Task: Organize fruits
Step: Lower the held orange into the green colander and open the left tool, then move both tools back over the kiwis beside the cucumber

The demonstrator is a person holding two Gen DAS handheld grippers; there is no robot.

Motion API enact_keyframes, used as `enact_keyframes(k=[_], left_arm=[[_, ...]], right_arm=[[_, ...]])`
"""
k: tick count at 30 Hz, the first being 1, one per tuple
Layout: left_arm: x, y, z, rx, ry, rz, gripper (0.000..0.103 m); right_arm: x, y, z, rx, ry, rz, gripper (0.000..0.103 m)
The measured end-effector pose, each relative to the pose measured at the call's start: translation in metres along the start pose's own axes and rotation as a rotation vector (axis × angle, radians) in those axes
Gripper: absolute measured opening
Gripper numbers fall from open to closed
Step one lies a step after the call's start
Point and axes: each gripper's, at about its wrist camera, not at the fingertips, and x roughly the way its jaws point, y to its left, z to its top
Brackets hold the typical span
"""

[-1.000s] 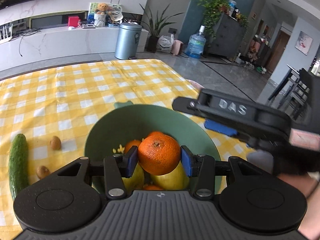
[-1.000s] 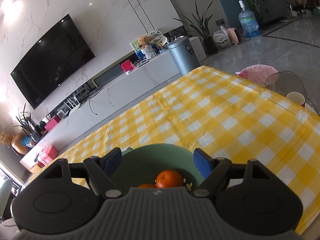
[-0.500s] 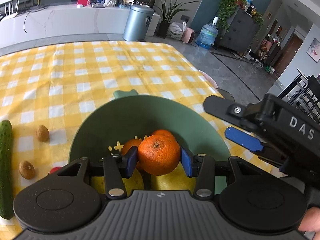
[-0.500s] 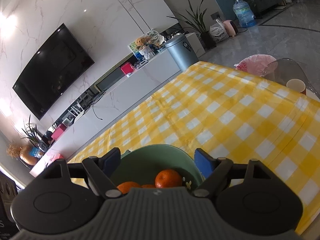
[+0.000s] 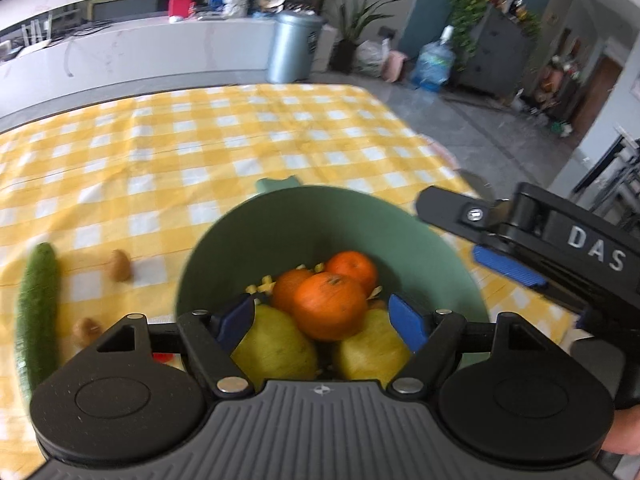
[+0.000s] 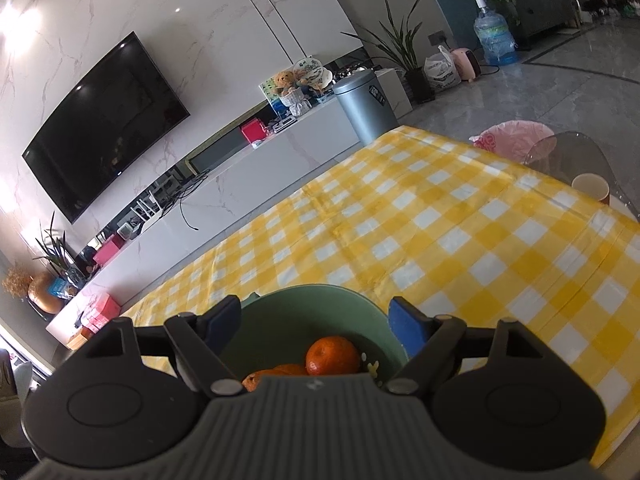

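Observation:
A green bowl (image 5: 304,200) on the yellow checked cloth holds two other oranges (image 5: 354,266) and two yellow fruits (image 5: 276,348). Over it my left gripper (image 5: 322,316) has its jaws opening. An orange (image 5: 328,306) lies on the pile between the blue pads, which stand clear of it. My right gripper (image 5: 448,226) hangs open at the bowl's right rim, holding nothing. In the right wrist view the bowl (image 6: 304,292) and an orange (image 6: 333,355) show between the spread right gripper (image 6: 316,316) fingers.
Left of the bowl lie a cucumber (image 5: 38,312) and two kiwis (image 5: 119,265) (image 5: 86,330). A small red thing (image 5: 162,357) peeks out by the left finger. A paper cup (image 6: 592,186) stands at the table's right edge, with a clear chair (image 6: 568,152) beyond.
My left gripper tilted down over the bowl, then its jaws spread and let go of the orange, which now rests on the other fruit. The right gripper stayed put.

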Motion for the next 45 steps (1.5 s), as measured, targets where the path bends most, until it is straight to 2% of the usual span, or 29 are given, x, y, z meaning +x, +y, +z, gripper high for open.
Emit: enact_keyframes(k=[8, 11, 17, 29, 34, 39, 41, 45], left_arm=[[-0.049, 0.006, -0.001, 0.022, -0.074, 0.003, 0.09], [-0.07, 0.012, -0.001, 0.026, -0.108, 0.024, 0.09], [-0.1, 0.032, -0.004, -0.019, -0.117, 0.065, 0.09], [-0.133, 0.065, -0.018, -0.073, -0.136, 0.13, 0.09], [-0.141, 0.099, -0.03, -0.177, -0.127, 0.158, 0.09], [-0.139, 0.132, -0.043, -0.261, -0.111, 0.21, 0.09], [-0.135, 0.139, -0.047, -0.258, -0.108, 0.229, 0.09], [-0.133, 0.143, -0.056, -0.156, -0.153, 0.278, 0.09]], right_arm=[[-0.01, 0.013, -0.001, -0.064, -0.007, -0.036, 0.087], [-0.017, 0.02, 0.0, -0.073, -0.019, -0.014, 0.088], [-0.031, 0.042, 0.002, -0.098, -0.041, 0.033, 0.088], [-0.048, 0.093, -0.011, -0.172, -0.024, 0.115, 0.088], [-0.049, 0.112, -0.031, -0.227, 0.001, 0.16, 0.086], [-0.039, 0.129, -0.049, -0.305, 0.049, 0.18, 0.072], [-0.037, 0.135, -0.054, -0.329, 0.065, 0.202, 0.067], [-0.029, 0.142, -0.06, -0.364, 0.084, 0.229, 0.061]])
